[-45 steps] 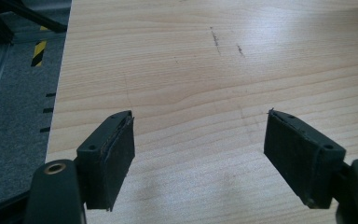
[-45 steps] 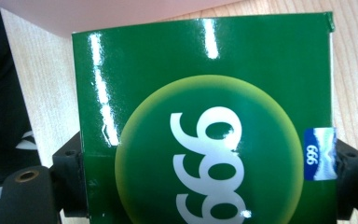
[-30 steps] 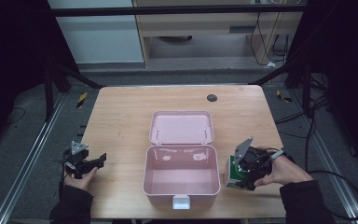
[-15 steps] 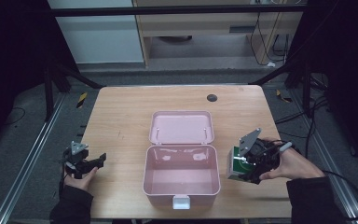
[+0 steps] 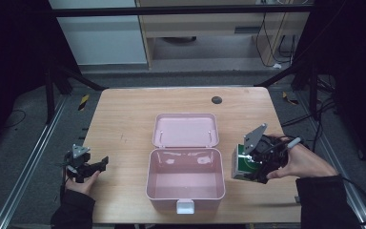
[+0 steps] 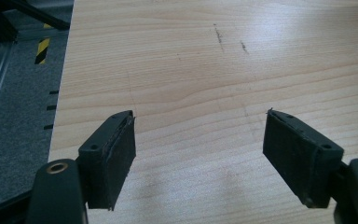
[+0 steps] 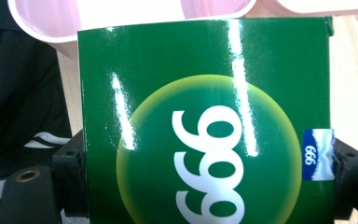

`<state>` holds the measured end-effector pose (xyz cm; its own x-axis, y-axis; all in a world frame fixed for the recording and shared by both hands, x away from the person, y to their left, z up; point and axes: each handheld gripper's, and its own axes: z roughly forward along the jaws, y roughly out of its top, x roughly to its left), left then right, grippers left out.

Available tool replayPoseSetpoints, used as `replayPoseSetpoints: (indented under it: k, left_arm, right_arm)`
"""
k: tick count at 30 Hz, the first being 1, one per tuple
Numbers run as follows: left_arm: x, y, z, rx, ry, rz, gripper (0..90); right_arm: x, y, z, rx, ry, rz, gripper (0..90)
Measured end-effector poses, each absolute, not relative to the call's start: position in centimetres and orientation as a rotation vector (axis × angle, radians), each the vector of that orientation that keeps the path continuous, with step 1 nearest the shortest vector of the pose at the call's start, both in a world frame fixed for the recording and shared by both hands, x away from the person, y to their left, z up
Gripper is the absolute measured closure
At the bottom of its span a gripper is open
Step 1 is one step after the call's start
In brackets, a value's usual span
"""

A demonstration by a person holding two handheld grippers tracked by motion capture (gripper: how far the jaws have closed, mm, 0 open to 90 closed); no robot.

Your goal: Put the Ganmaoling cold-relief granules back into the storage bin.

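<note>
A pink box point(image 5: 185, 191) stands open in the middle of the wooden table point(image 5: 124, 124), its lid point(image 5: 186, 130) laid back flat. Its inside looks bare. To its right my right gripper point(image 5: 248, 167) is shut on a green carton point(image 5: 243, 163) with a yellow-green circle and white digits. In the right gripper view the carton point(image 7: 205, 121) sits between both jaws, with the pink box's rim point(image 7: 51, 39) just beyond it. My left gripper point(image 5: 97, 166) rests at the table's left edge, open. In the left gripper view its pads point(image 6: 121, 156) stand wide apart over bare wood.
A small dark round mark point(image 5: 216, 99) lies near the table's far right corner. Metal frame rails point(image 5: 28, 157) run along the floor on both sides. A cabinet point(image 5: 100, 33) and a shelf unit stand beyond the far edge.
My right gripper has lifted and carried the green carton slightly up and away from the near edge, beside the box. The left gripper has stayed still.
</note>
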<state>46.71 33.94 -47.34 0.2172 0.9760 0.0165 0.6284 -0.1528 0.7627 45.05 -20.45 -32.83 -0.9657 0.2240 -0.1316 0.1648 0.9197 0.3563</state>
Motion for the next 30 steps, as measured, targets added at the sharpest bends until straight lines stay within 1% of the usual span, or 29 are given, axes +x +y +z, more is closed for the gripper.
replayPoseSetpoints:
  k: [10,30]
  left_arm:
    - [46.7,34.0,-47.3,1.864,1.476,0.702,24.3]
    - [46.7,34.0,-47.3,1.863,1.477,0.704,24.3]
  right_arm:
    - [44.9,-19.3,-30.7,0.244,2.917,0.524,15.7]
    - [44.8,-15.6,-28.2,0.11,2.923,0.568,15.8]
